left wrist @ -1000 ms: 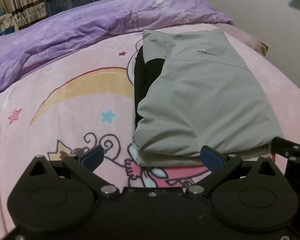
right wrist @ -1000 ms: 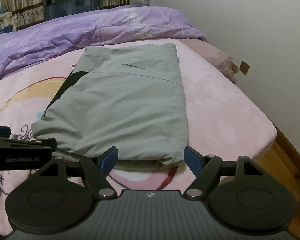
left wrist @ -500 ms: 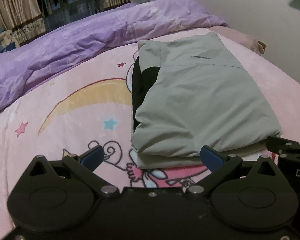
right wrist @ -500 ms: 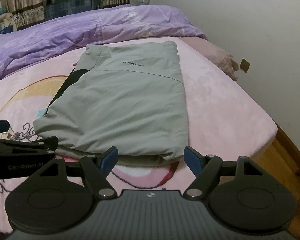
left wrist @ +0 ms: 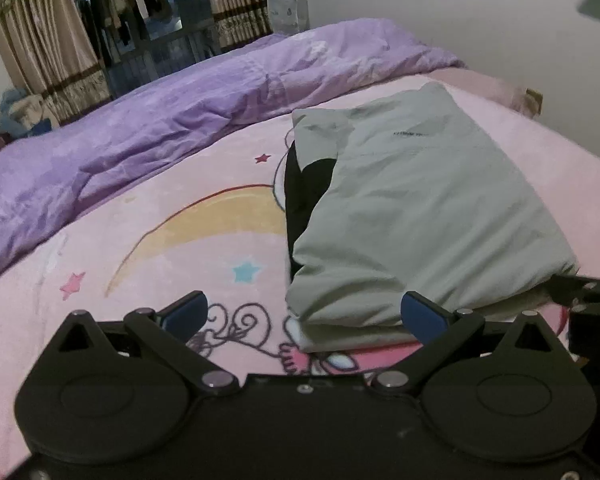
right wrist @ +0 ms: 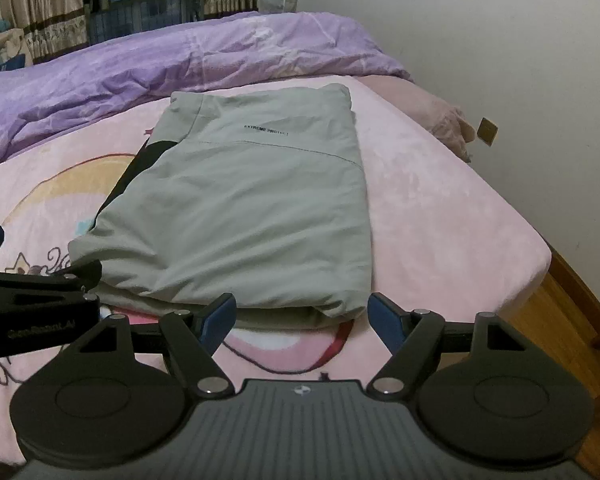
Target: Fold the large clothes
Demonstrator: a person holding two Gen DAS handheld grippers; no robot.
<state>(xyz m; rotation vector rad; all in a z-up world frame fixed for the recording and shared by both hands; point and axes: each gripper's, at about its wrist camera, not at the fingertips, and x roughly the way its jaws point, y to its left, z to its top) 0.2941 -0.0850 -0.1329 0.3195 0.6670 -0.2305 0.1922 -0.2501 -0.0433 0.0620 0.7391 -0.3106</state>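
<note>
A grey-green jacket (right wrist: 252, 200) with a black panel on its left side lies folded into a rectangle on the pink cartoon bedspread (right wrist: 440, 208). It also shows in the left wrist view (left wrist: 420, 216). My left gripper (left wrist: 304, 314) is open and empty, just short of the jacket's near left corner. My right gripper (right wrist: 302, 316) is open and empty, just short of the jacket's near right edge. The left gripper's body (right wrist: 36, 300) shows at the left of the right wrist view.
A rumpled purple duvet (left wrist: 160, 128) lies along the far side of the bed. A white wall (right wrist: 480, 52) runs to the right. The bed's right edge drops to a wooden floor (right wrist: 572, 316). Curtains (left wrist: 48, 44) hang at the back.
Both grippers have drawn back slightly and tilted up; more of the far room shows. The jacket has not moved. Both stay open.
</note>
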